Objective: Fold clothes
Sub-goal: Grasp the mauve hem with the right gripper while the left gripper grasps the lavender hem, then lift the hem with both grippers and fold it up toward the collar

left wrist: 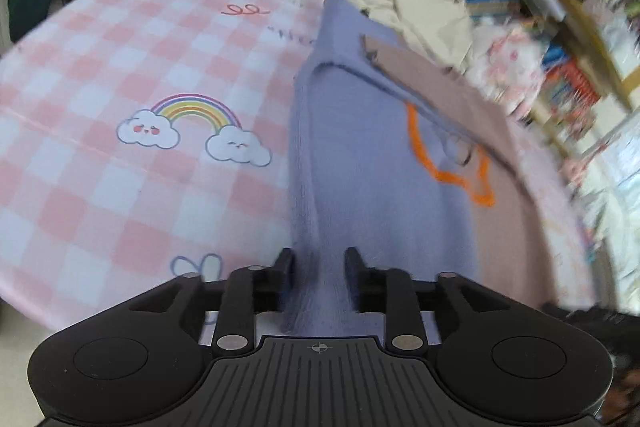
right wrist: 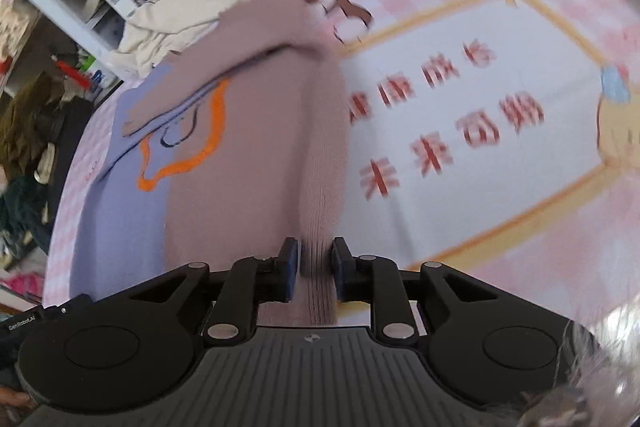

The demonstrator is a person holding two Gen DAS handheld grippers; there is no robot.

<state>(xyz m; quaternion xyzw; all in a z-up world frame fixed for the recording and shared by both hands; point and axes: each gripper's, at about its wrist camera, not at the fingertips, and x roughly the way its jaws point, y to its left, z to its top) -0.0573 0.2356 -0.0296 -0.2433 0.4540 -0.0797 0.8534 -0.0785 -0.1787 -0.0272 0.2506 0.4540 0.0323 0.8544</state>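
A lilac and mauve knitted sweater with an orange outline is pinched at its lilac edge by the nearly closed left gripper. Its mauve edge is clamped by the right gripper. The pink checked tablecloth lies bare alongside.

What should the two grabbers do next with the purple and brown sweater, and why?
Probably carry the sweater forward to fold it: the left gripper pinches the purple corner, the right gripper pinches the brown corner, and both ends are lifted off the pink checked cloth.
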